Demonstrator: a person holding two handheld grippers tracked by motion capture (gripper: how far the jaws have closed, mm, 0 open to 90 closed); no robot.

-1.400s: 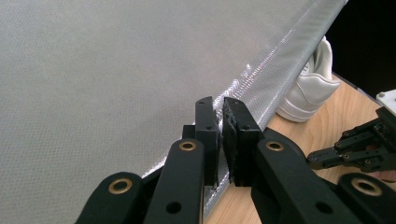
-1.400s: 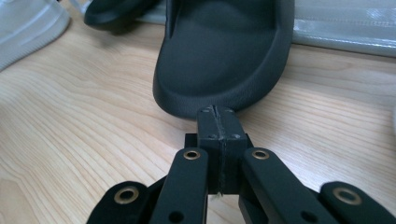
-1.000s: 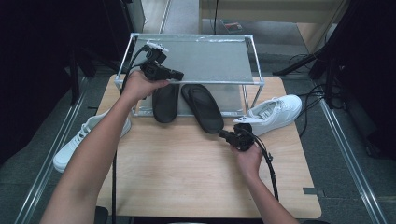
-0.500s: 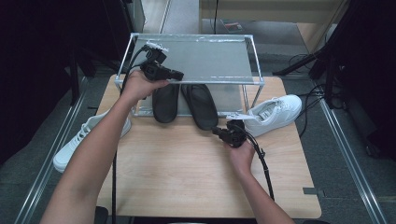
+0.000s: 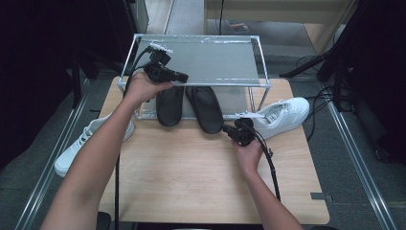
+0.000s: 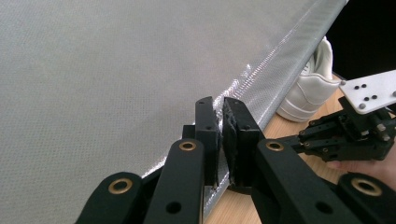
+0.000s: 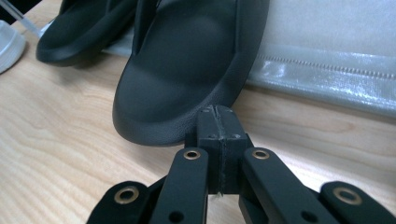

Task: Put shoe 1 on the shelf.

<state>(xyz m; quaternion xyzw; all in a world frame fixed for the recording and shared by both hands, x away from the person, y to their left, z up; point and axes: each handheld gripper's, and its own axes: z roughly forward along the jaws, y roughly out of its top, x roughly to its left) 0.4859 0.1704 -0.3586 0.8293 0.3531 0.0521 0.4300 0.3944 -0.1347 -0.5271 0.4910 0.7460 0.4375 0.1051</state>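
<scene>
Pinching the front edge of the rack [image 5: 198, 60], the left gripper [image 5: 181, 76] is held up high. The right gripper [image 5: 229, 130] is pressed together with nothing inside, right at the heel of a black sandal [image 5: 205, 109]. That sandal is laid on the bench [image 5: 191, 167], half under the rack, beside another sandal [image 5: 170, 105].
</scene>
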